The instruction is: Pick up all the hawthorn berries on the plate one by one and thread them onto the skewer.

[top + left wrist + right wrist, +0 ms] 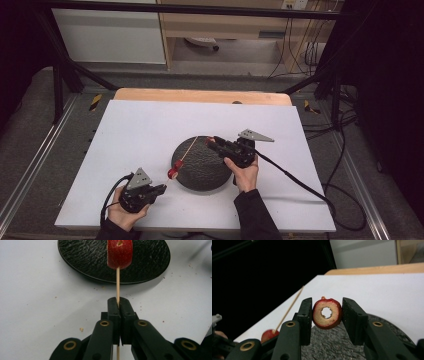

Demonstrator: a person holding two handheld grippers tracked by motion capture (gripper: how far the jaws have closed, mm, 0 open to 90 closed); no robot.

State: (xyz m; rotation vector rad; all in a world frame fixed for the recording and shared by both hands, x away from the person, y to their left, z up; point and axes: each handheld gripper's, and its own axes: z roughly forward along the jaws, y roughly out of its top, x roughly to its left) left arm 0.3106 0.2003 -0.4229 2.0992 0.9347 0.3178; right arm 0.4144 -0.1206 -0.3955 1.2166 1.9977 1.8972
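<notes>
Between the pads of the right gripper (327,315), above the black plate (210,175), sits a cored red fruit slice (327,313), clamped. The left gripper (118,303) is closed on a thin skewer (117,283) that already carries one red piece (119,253). The skewer tip may miss the hole, or it may bend. No readable writing.
</notes>
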